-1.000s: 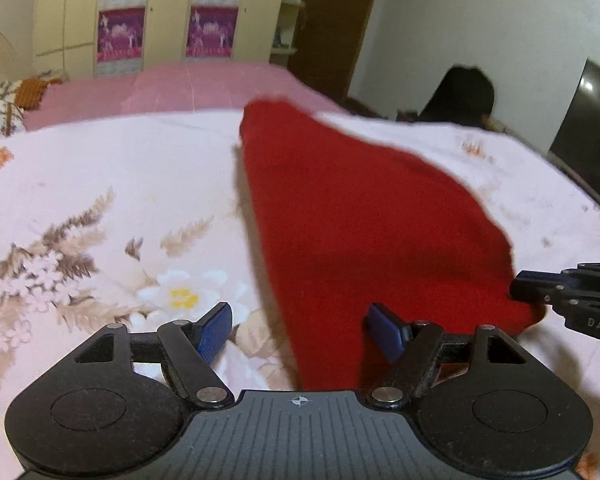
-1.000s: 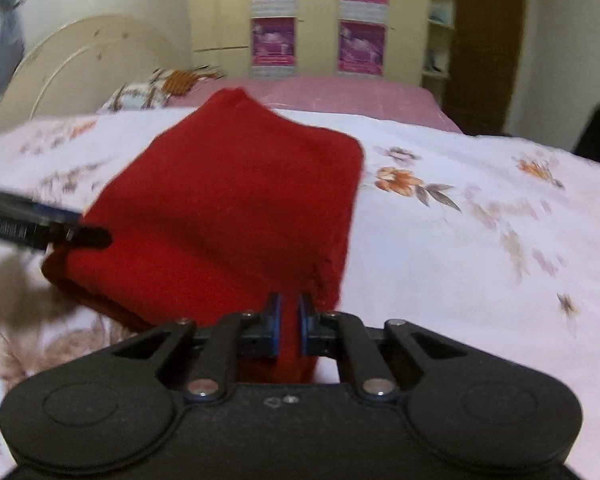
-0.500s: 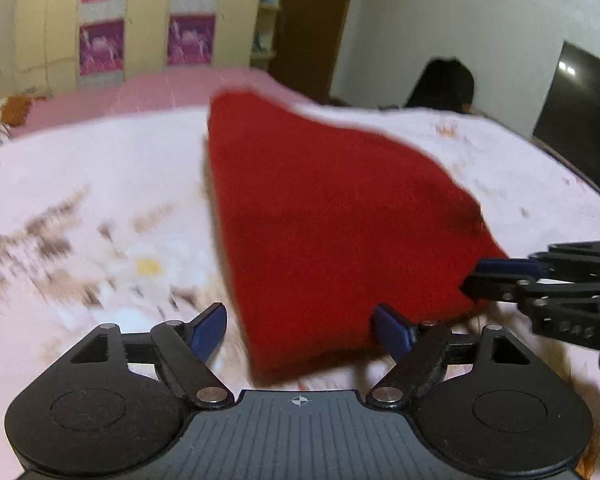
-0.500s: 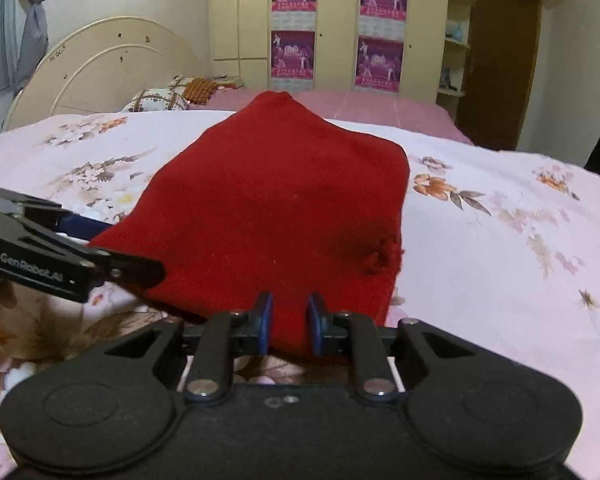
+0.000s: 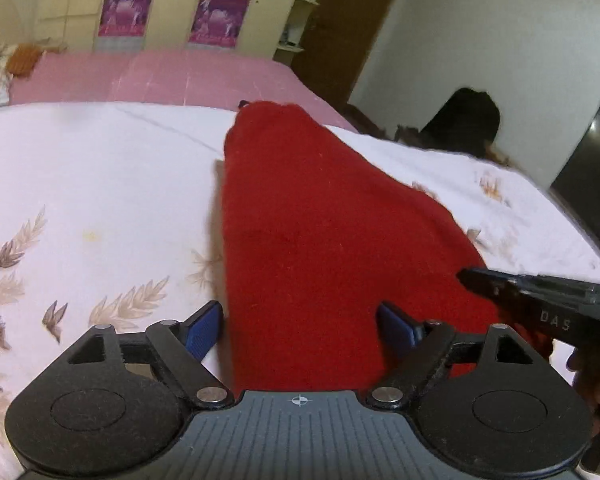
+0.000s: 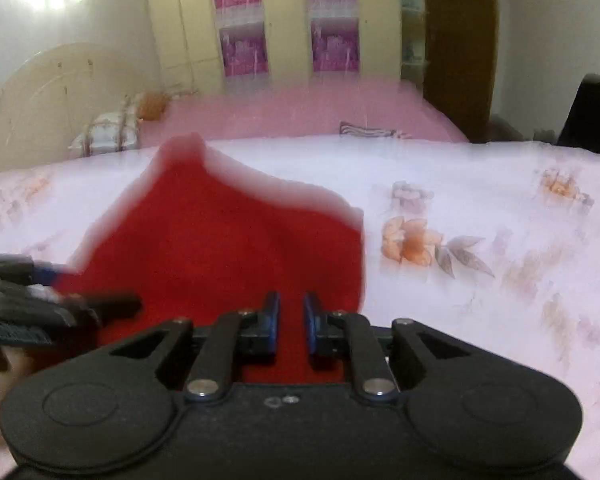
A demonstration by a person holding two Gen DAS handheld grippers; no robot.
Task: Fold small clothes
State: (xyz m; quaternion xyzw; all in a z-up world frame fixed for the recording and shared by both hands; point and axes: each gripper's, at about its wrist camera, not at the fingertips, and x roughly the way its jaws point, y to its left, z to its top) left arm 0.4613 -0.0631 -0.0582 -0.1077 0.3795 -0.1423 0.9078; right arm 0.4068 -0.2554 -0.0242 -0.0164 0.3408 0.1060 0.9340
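**Setting.** A bedroom is serving as the work area. A bed under a white floral-printed cotton sheet (image 5: 80, 184) is acting as the folding surface, a plain pink blanket (image 5: 160, 76) is lying across its far part, and a cream wardrobe with purple picture panels (image 5: 216, 20) is standing behind.

**Left wrist view.**
- A red, fuzzy knitted cloth (image 5: 320, 220), soft and matte, is lying flat on the sheet. It is running from the near edge of the picture away to a rounded far end.
- The left gripper (image 5: 300, 328), black with blue ribbed pads, is opening. Its jaws are standing wide on either side of the cloth's near edge, and the pads are not pressing it, so it is holding nothing.
- The right gripper (image 5: 466, 276) is reaching in from the right at the cloth's near right corner.

**Right wrist view (blurred).**
- The same cloth is spreading ahead, broad near and peaked far.
- The right gripper's jaws are closing to a narrow gap filled with red fabric, apparently pinching the near hem.
- A cream curved headboard (image 6: 52, 92) and a checked pillow (image 6: 108, 136) are sitting at the far left.

**Judgement.** The right side is probably keeping the hem anchored while the left is letting go, so that the fold lies flat.
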